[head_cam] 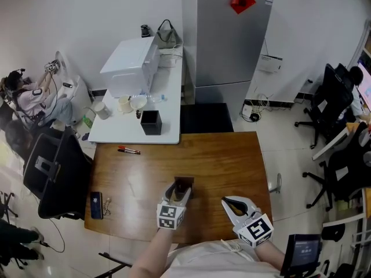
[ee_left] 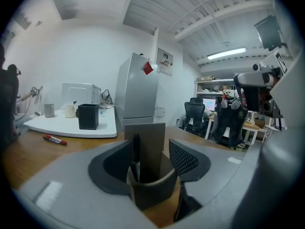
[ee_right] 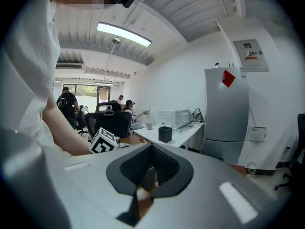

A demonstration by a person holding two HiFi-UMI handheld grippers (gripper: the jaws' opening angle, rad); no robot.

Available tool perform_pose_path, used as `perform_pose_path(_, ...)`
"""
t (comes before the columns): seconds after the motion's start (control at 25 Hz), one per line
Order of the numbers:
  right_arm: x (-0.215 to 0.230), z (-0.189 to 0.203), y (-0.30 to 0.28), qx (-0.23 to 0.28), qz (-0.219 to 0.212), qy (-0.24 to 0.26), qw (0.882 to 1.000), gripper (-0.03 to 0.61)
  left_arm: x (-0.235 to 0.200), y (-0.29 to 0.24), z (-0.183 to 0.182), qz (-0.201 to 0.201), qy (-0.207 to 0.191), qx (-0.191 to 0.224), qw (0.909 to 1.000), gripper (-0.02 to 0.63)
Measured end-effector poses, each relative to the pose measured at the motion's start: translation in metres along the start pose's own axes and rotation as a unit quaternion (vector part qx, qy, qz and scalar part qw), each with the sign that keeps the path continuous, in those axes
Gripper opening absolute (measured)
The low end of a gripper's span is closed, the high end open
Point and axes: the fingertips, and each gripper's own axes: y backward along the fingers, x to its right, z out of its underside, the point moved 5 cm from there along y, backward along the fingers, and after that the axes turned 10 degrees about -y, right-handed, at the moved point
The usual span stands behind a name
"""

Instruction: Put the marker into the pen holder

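One marker (ee_left: pixel 136 155) standing in the pen holder (ee_left: pixel 153 190)

Both sit on the wooden table (head_cam: pixel 232 161), the dark marker upright against the brown holder's left wall. The left gripper (head_cam: pixel 178 191) has its fingers apart, one on either side of the holder. The right gripper (head_cam: pixel 231 204), at 3 o'clock of the left, has its fingers together on nothing. At 10 o'clock of the holder lies a red marker (head_cam: pixel 128 150)

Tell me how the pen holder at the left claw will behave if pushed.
The pen holder looks tall, narrow and thin-walled, so it is probably light and could tip if pushed high. On the glossy wooden table a low push would likely slide it. The marker standing inside may shift its balance slightly.
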Motion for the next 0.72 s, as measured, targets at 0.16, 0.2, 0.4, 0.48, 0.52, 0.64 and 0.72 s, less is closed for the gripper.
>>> perform_pose_path(0.16,-0.001,0.0,0.0,0.001,-0.003,0.0,1.0,0.002,0.001,0.003,0.001,-0.002,-0.001,-0.002,1.0,0.269)
perform_pose_path(0.2,-0.001,0.0,-0.001,0.0,-0.004,0.0,1.0,0.002,0.0,0.003,0.0,-0.004,-0.001,-0.001,1.0,0.273)
perform_pose_path(0.4,-0.003,-0.002,-0.003,0.005,-0.009,0.003,1.0,0.002,-0.014,0.029,-0.02,-0.047,0.032,0.026,0.998,0.239)
perform_pose_path(0.48,-0.004,-0.007,-0.001,0.011,-0.013,0.007,1.0,0.002,-0.019,0.054,-0.043,-0.071,0.029,0.062,0.9951,0.036)
perform_pose_path(0.52,-0.003,-0.007,0.001,0.014,-0.014,0.008,1.0,0.002,-0.019,0.065,-0.055,-0.072,0.018,0.081,0.994,0.011)
perform_pose_path(0.64,-0.003,-0.006,0.004,0.02,-0.015,0.007,1.0,0.002,-0.011,0.088,-0.08,-0.063,-0.015,0.112,0.9916,0.012)
perform_pose_path(0.72,-0.006,-0.006,0.006,0.022,-0.015,0.006,1.0,0.002,-0.003,0.098,-0.089,-0.055,-0.018,0.117,0.9914,0.012)
